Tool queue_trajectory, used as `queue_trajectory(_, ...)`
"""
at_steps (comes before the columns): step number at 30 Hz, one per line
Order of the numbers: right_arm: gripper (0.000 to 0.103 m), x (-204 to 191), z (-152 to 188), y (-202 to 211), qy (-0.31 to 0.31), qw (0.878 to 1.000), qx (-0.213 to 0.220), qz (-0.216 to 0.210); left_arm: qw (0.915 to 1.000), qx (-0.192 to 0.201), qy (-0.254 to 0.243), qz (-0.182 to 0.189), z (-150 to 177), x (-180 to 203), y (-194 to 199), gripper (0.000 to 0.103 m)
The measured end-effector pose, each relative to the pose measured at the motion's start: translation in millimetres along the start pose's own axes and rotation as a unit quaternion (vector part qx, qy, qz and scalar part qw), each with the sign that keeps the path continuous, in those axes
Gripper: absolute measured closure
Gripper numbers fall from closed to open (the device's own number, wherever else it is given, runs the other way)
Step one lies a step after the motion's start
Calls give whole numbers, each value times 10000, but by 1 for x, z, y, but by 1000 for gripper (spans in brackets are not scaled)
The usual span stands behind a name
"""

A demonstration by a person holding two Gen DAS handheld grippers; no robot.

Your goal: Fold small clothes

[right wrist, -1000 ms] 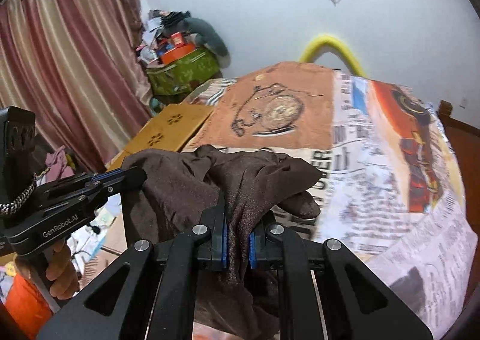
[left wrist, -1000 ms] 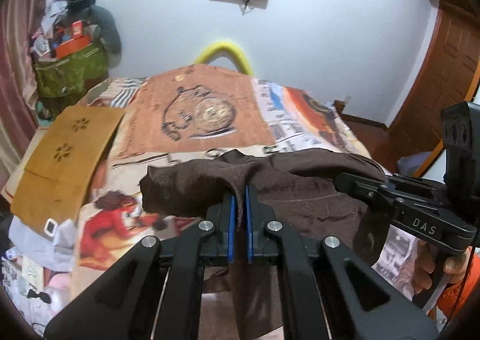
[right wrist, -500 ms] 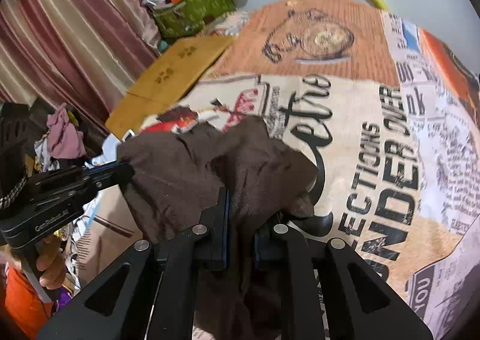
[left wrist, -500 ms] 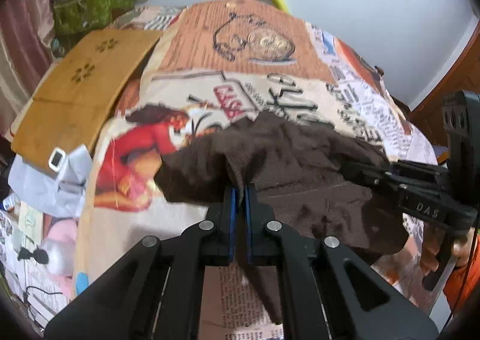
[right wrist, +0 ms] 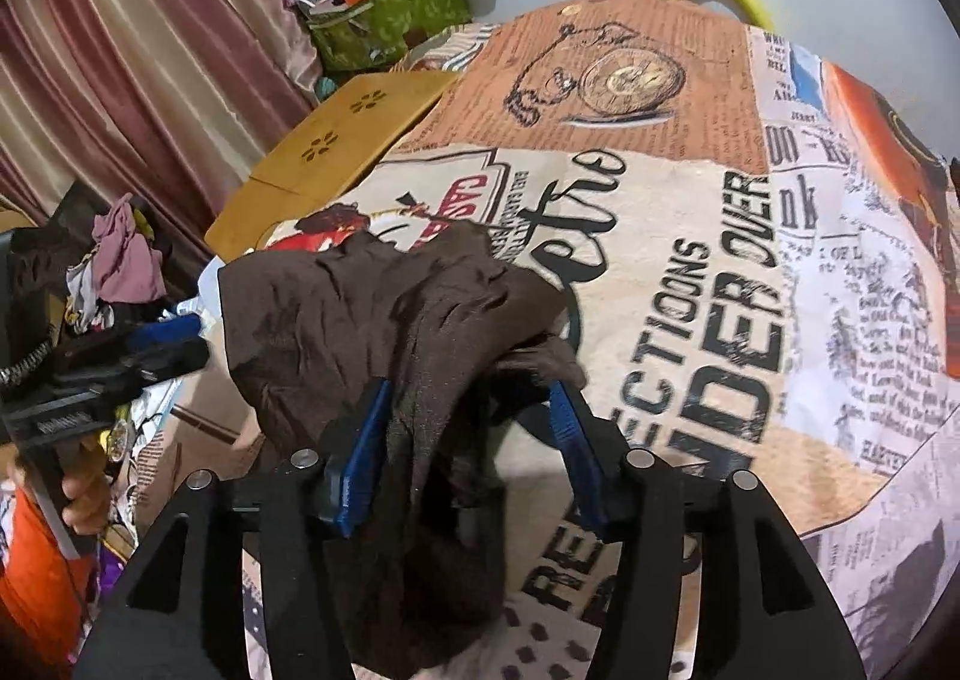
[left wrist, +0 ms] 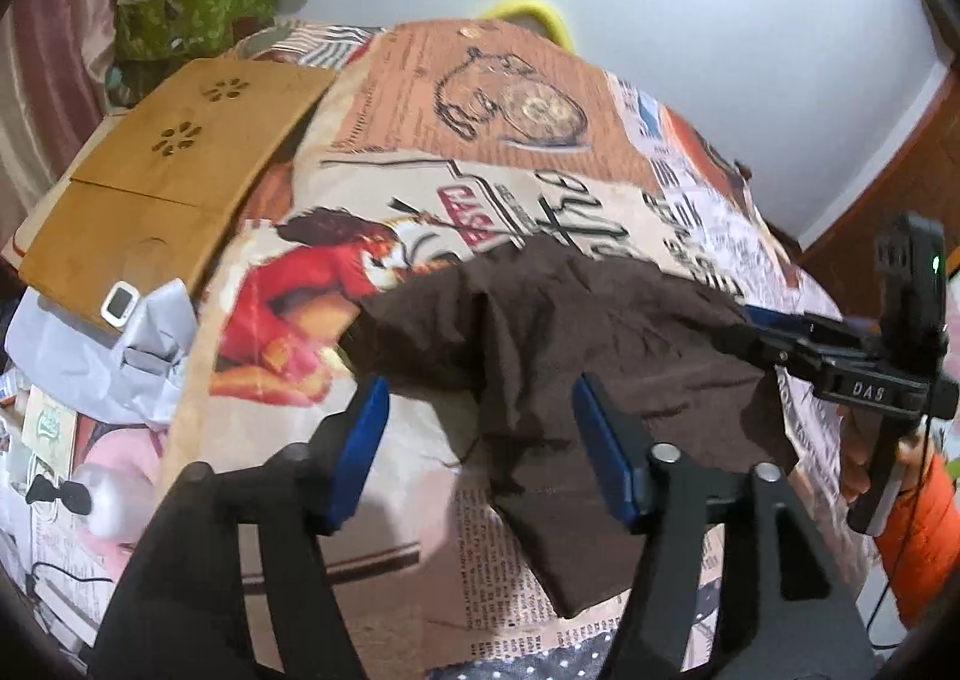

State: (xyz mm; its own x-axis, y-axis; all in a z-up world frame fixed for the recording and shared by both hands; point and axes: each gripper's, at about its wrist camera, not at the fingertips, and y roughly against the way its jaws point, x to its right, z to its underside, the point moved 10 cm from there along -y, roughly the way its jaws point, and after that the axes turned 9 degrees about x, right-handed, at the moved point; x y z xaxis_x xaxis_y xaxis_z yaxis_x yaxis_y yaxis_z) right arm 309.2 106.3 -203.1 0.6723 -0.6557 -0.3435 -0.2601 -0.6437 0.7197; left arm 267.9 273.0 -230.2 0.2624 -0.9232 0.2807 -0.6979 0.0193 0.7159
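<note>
We see a brown garment (left wrist: 576,356) lying crumpled on the near part of a bed covered by a newspaper-print bedspread (right wrist: 750,272). The left gripper (left wrist: 480,440) has its jaws spread wide apart around the cloth's near edge — gripping nothing. The right gripper (right wrist: 468,440) also has its jaws apart, with brown fabric draped loosely between them. A wooden lap tray (left wrist: 174,170) sits far left.

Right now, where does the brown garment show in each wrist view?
Left wrist: brown garment at center, draped between the open fingers, reaching lower right.
Right wrist: brown garment left of center, hanging down between the open fingers.
Shared landmark: pocket-watch print on the bedspread beyond it.
</note>
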Motion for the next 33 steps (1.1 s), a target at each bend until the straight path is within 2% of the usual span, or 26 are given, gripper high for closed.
queue_trajectory(3, 42, 6, -11, 1, 43, 9999, 122, 3, 9992, -65, 349, 156, -7, -8, -4, 39)
queue_trajectory(6, 41, 9, -24, -7, 13, 9999, 146, -69, 9972, -245, 644, 282, -8, -13, -19, 39)
queue_trajectory(12, 41, 7, -47, -25, -58, 9993, 187, -327, 9933, -661, 803, 511, -5, -10, -58, 39)
queue_trajectory(14, 40, 3, -46, -46, 90, 9993, -34, -370, 9908, -756, 923, 635, -4, -10, -68, 39)
queue_trajectory(19, 40, -2, -30, -99, 588, 9934, -910, -370, 9873, -787, 1090, 841, -11, -12, -81, 39)
queue_trajectory(25, 40, -6, -30, -120, 621, 9890, -1194, -609, 9800, -1045, 1350, 1025, -17, -17, -107, 39)
queue_trajectory(29, 55, -12, -20, -126, 815, 9873, -1227, -595, 9835, -1065, 1133, 926, -24, -15, -120, 42)
queue_trajectory(31, 70, -13, -19, -123, 769, 9881, -1180, -617, 9890, -1050, 741, 729, -28, -6, -126, 62)
queue_trajectory(32, 81, -12, -20, -122, 671, 9886, -1183, -639, 9905, -1039, 600, 668, -31, -3, -129, 67)
queue_trajectory(33, 85, -12, -20, -119, 536, 9894, -1166, -675, 9914, -1021, 477, 671, -34, 3, -130, 75)
